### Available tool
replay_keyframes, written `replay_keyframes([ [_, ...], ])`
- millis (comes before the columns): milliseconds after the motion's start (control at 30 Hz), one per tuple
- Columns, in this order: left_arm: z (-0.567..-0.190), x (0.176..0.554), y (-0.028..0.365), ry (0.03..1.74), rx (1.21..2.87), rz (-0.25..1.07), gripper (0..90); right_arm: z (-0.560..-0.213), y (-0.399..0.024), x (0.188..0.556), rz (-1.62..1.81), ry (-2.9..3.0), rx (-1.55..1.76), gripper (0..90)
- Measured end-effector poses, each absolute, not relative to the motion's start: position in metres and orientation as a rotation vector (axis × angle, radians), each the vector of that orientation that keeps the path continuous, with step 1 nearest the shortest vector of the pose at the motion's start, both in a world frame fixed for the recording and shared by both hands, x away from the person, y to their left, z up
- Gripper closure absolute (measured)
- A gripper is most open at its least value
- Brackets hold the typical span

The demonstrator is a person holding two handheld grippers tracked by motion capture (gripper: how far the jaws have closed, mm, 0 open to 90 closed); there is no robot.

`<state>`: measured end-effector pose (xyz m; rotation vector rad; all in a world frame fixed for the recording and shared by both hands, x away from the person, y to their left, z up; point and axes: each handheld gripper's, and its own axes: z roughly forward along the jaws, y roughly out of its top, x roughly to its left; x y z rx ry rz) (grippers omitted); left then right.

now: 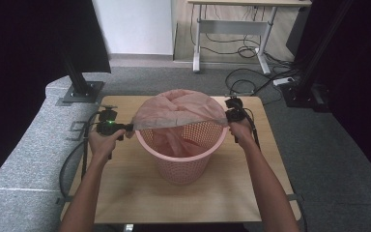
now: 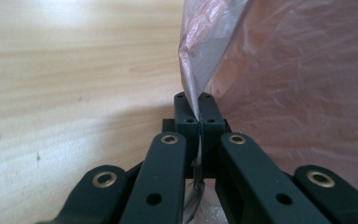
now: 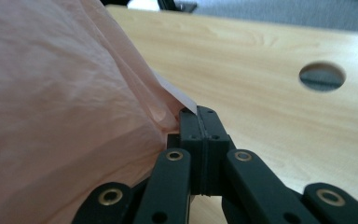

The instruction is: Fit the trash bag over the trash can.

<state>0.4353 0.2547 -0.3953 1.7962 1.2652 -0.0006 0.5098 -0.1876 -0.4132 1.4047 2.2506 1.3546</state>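
While you stretch the bag, here is the scene:
Basket [image 1: 183,164]: frame centre, on the table [image 1: 125,193].
Bag [image 1: 178,112]: over its rim, part hanging inside.
Left gripper [image 1: 125,128]: clamped on the bag's edge.
Right gripper [image 1: 228,116]: clamped on the opposite edge.

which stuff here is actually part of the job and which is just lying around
In use: pink bin liner, pink mesh basket, left claw and right claw, each shut on the liner's edge.

Lying about: desk frame, floor cables, power strip.
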Motion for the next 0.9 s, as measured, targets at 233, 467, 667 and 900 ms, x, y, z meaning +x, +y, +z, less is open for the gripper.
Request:
replay_keyframes([
  [233, -0.38, 0.42, 0.256, 1.173, 1.744, 0.057, 88.7, -0.385, -0.215, 0.488, 1.448, 2.075, 1.324, 49.4],
  [467, -0.374, 0.413, 0.258, 1.152, 1.739, 0.075, 88.1, -0.357, -0.257, 0.441, 1.601, 2.023, 1.195, 41.7],
  [667, -0.374, 0.41, 0.258, 1.142, 1.735, 0.08, 88.0, -0.348, -0.258, 0.396, 1.669, 2.129, 1.022, 34.3],
  [900, -0.374, 0.405, 0.257, 1.135, 1.729, 0.091, 88.1, -0.343, -0.229, 0.38, 1.656, 2.172, 0.898, 24.1],
])
